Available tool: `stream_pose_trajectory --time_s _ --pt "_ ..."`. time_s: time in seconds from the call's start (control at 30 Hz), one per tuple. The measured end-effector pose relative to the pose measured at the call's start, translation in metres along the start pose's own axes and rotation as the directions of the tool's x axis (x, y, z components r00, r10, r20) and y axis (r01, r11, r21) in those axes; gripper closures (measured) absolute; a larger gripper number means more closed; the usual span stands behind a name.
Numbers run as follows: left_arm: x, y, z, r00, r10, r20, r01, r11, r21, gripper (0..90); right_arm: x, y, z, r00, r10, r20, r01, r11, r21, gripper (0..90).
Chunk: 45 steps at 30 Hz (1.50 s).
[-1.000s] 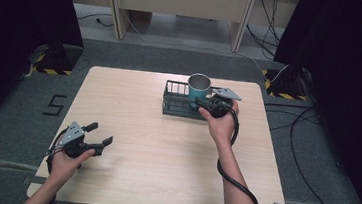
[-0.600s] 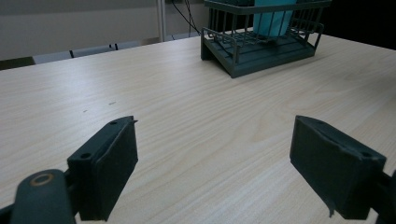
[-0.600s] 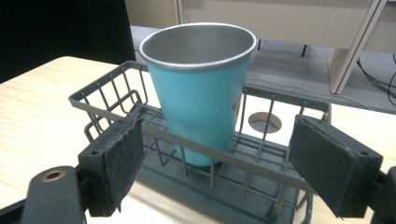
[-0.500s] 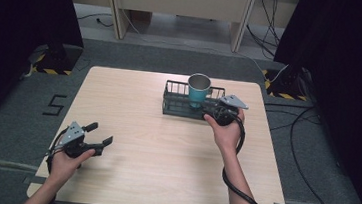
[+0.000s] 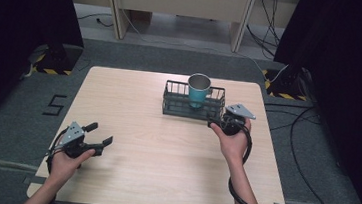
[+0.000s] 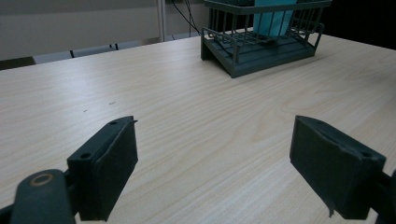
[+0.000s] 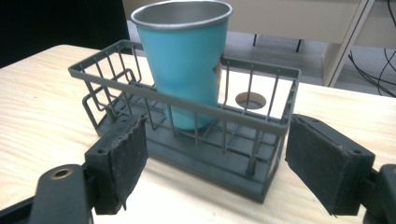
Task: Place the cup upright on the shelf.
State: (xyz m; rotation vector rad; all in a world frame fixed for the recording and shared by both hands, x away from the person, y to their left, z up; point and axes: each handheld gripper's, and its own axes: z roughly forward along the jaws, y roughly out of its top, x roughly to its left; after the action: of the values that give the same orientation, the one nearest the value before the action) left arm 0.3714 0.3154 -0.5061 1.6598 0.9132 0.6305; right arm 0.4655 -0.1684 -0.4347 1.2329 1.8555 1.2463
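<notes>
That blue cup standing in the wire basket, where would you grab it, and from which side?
Probably by its upper wall, from above. The cup stands upright, its top rising clear of the basket, whose bars fence off the lower half. The right gripper, open, faces the basket's side and is nearest.

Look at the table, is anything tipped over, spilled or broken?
Nothing stands out. The blue cup stands upright inside the grey wire basket, and the basket sits flat on the wooden table. No spill shows. The left gripper and the right gripper are both open and hold nothing.
</notes>
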Motion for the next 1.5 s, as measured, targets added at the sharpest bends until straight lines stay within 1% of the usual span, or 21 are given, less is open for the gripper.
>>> stream_pose_trajectory --time_s 0.2,0.33,0.9,1.07,1.5 --pt "0.0 0.0 0.0 1.0 0.0 0.0 0.0 1.0 0.0 14.6 -0.003 -0.009 -0.009 1.0 0.002 0.005 -0.002 1.0 0.011 22.2" --pt "0.0 0.0 0.0 1.0 -0.001 -0.001 0.001 1.0 0.0 14.6 -0.006 -0.015 -0.016 0.9999 -0.005 0.01 0.005 1.0 0.013 22.3" --pt "0.0 0.0 0.0 1.0 -0.005 -0.005 0.005 1.0 -0.002 14.6 -0.022 -0.042 -0.045 0.9986 0.011 0.051 -0.013 0.999 0.035 22.6" --pt "0.0 0.0 0.0 1.0 -0.005 -0.006 0.005 1.0 0.0 14.6 -0.025 -0.048 -0.051 0.998 0.024 0.059 -0.026 0.999 0.036 22.7" --pt "0.001 0.0 -0.001 0.9999 -0.005 -0.01 0.005 1.0 -0.002 14.6 -0.032 -0.062 -0.068 0.9962 0.033 0.081 -0.036 0.999 0.036 23.3"
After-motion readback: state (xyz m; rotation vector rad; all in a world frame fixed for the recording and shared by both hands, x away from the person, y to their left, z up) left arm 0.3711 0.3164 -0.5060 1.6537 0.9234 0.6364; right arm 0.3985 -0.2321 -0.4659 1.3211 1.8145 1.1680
